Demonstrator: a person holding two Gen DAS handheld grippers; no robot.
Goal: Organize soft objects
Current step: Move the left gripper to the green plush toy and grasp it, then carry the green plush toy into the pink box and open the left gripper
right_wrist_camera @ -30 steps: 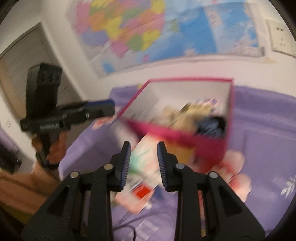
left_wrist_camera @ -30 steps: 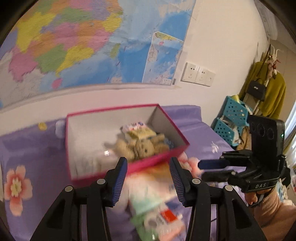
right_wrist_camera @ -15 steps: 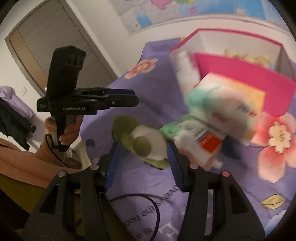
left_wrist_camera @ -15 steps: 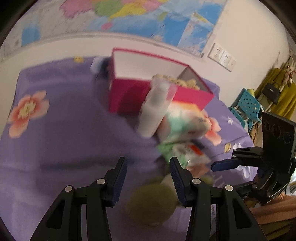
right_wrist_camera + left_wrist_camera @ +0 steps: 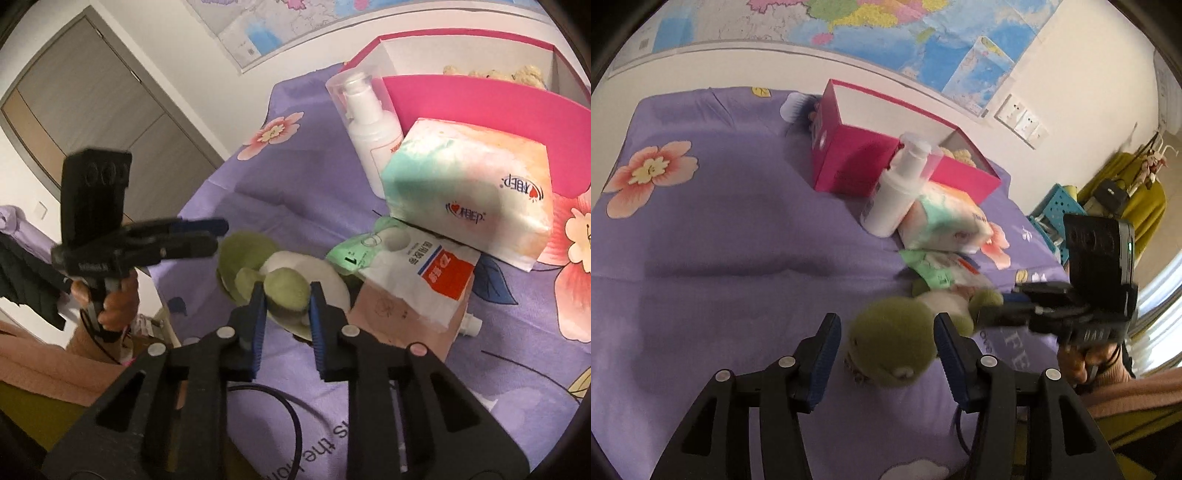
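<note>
Barely begun: teddy bear (image 5: 960,155) already in pink box (image 5: 849,166), green plush toy (image 5: 897,347) on the bed (image 5: 720,240) between the opening left hand-held gripper (image 5: 886,347), limb in the closing right hand-held gripper (image 5: 286,295), tissue pack (image 5: 469,192) and pouches outside.

I see an olive-green and white plush toy (image 5: 284,280) on the purple bedsheet (image 5: 720,236), which carries pink-and-yellow flowers. The box (image 5: 849,166) is magenta outside, white inside. The tissue pack (image 5: 469,192) fades mint to peach; the bottle (image 5: 369,122) looks white, perhaps with red lettering.
</note>
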